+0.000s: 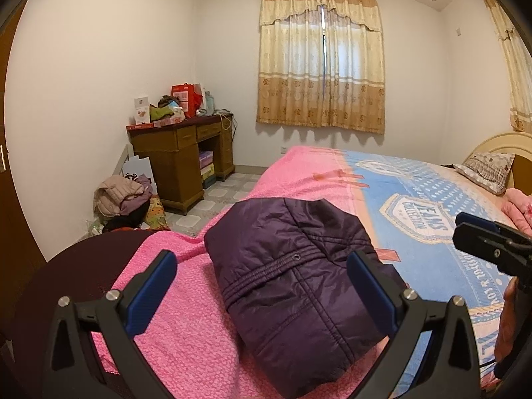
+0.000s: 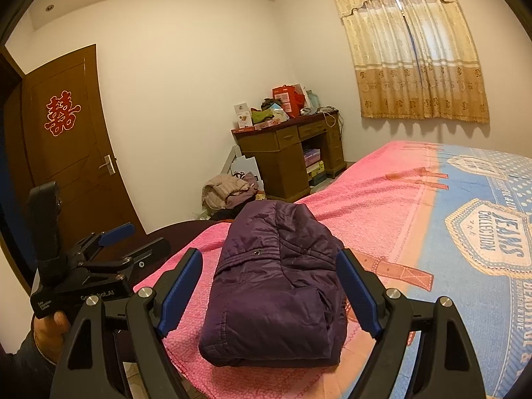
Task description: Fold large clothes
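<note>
- And here's the purple padded jacket [image 1: 292, 276], folded into a compact bundle and sitting on the pink end of the bedspread [image 1: 186, 316], close to the near edge of the bed.
- Left gripper [image 1: 262, 282]: its 2 blue-padded fingers [image 1: 156, 286] stand wide apart, 1 on either side of the bundle, gripping nothing.
- Right gripper [image 2: 271, 282]: same story, jaws spread wide, the bundle framed between its blue pads [image 2: 181, 289], but whether the pads actually touch the fabric can't be told from here.
- From the right wrist camera, the left gripper shows at the far left edge, carried by a hand [image 2: 50, 329] in a dark sleeve.
- The left wrist camera catches part of the right gripper out at its right edge.
- Further along the bed, the spread turns blue with a "JEANS COLLECTION" badge [image 1: 415, 216], and a patterned pillow [image 1: 488, 171] lies by the headboard.
- Back corner: a wooden desk [image 1: 179, 163] piled with boxes and bags, and a heap of clothes [image 1: 123, 196] on the floor beside it.
- Gold-patterned curtains [image 1: 321, 69] hang closed over the window.
- A brown door [image 2: 69, 153] with a red paper decoration stands on the left wall.
</note>
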A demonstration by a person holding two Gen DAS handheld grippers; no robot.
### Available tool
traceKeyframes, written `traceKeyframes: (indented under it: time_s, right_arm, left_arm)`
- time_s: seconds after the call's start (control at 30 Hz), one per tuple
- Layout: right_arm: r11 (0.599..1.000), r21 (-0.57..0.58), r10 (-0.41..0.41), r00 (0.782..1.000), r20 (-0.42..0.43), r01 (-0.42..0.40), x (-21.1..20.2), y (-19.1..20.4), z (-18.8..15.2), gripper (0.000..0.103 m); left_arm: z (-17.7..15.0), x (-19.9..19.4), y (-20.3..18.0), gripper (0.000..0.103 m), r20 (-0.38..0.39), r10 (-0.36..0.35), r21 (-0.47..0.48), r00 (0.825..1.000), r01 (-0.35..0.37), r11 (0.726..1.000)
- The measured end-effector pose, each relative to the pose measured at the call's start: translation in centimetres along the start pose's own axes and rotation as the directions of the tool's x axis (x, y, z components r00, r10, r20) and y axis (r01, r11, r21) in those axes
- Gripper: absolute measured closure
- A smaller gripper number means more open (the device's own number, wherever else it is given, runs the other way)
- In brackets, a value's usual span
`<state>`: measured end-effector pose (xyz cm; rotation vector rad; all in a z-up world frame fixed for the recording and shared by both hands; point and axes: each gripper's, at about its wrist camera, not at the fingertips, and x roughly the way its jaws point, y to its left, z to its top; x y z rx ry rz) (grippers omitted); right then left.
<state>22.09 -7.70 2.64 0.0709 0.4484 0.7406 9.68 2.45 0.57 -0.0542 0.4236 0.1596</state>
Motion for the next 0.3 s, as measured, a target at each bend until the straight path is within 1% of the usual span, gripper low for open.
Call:
traceKeyframes:
  time_s: [0.17,0.3]
  right_arm:
    - [1.000,0.000,0.000,1.000,-0.013,0.000,0.25,0.00,-0.29,0.020]
    - [1.000,0.005,-0.002,1.000,-0.022,0.002,0.42,-0.23,-0.61,0.020]
  left_arm:
    - [-0.12,0.18,0.39,0.000,0.002,-0.016,-0.015,1.000,0.016,1.000]
    - [-0.27,0.21,0.24,0.000,0.014,-0.016,0.000,1.000,0.016,1.000]
